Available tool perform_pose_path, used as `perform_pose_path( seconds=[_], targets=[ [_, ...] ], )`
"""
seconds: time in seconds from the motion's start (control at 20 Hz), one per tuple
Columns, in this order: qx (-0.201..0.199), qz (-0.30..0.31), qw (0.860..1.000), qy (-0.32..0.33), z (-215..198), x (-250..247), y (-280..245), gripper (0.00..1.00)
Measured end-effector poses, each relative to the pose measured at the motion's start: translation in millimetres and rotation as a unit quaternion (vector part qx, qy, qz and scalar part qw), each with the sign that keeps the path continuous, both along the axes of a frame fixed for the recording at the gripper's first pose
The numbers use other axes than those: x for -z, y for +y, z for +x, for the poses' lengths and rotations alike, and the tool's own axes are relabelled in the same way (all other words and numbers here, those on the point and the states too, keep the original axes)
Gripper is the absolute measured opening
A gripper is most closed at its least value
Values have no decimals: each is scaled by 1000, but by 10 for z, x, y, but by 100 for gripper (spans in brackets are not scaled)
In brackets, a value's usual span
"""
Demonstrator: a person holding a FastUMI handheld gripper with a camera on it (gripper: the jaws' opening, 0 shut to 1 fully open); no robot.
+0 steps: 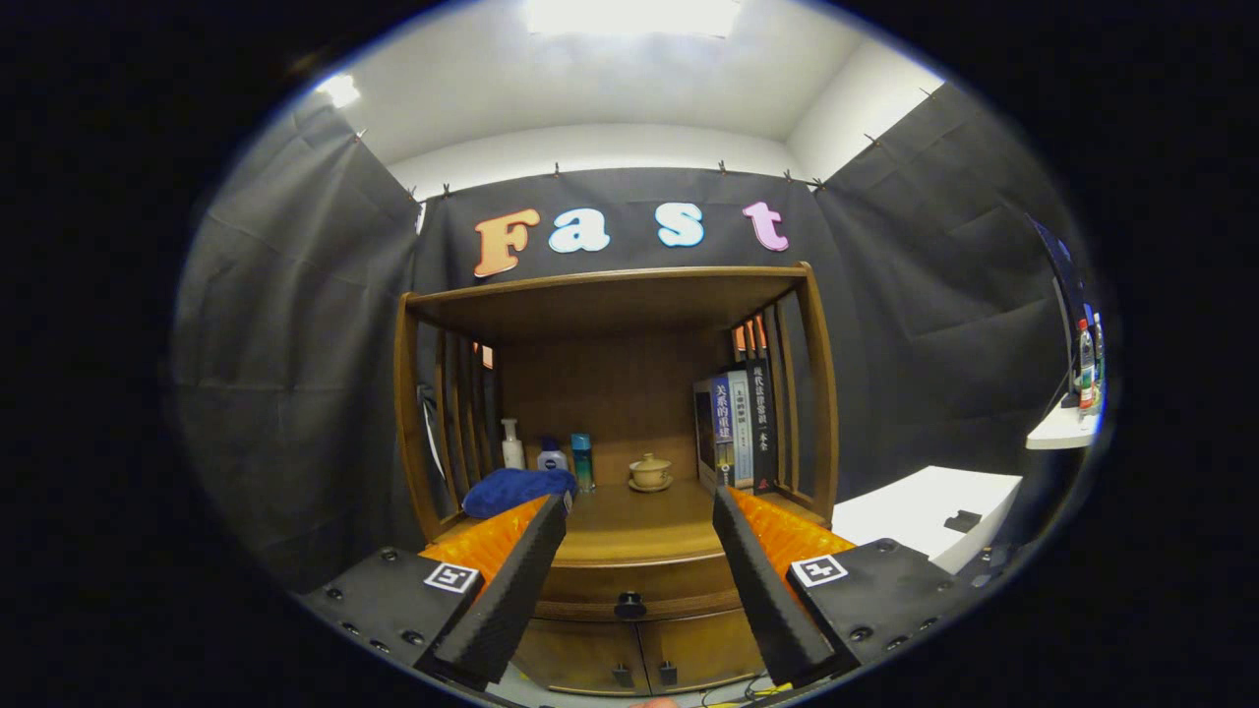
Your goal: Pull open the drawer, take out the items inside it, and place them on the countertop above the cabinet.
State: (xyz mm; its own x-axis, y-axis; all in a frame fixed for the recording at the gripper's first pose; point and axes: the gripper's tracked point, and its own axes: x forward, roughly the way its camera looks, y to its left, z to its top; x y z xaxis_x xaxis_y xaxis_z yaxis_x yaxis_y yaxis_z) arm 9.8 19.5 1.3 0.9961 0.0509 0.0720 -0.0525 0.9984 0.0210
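Jaws (639,511) stand wide, holding nothing, ahead of the shut drawer (634,582) and its knob (629,605); blue cloth (518,490) lies on the worktop (629,521).

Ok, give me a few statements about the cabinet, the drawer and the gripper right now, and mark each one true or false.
1. The drawer is pulled fully open. False: it looks closed, its dark knob sitting between the fingers.
2. The gripper is open, holding nothing. True.
3. A blue cloth lies on the countertop, just beyond one finger. True.
4. The books lie flat in a stack. False: they stand upright against the slatted side.
5. A small lidded teacup on a saucer sits on the countertop. True.
6. The gripper is shut on the knob. False: the fingers are spread, not pressing it.
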Motion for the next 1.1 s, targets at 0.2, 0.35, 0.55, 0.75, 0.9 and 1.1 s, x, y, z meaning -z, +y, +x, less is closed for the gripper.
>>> perform_pose_path(
  seconds=[0.2, 0.35, 0.55, 0.75, 0.9, 1.1],
  targets=[
    [14, 4, 1000, 16, 408, 400, -209, 99],
    [-5, 12, 1000, 27, 643, 719, -57, 98],
    [2, -40, 997, 62, 948, 1492, -30, 98],
    [-16, -13, 992, 124, 1204, 2338, 21, 96],
    [-9, 2, 988, 152, 1381, 2692, 10, 86],
    [-2, 5, 987, 163, 1467, 2826, 11, 72]
  ],
)
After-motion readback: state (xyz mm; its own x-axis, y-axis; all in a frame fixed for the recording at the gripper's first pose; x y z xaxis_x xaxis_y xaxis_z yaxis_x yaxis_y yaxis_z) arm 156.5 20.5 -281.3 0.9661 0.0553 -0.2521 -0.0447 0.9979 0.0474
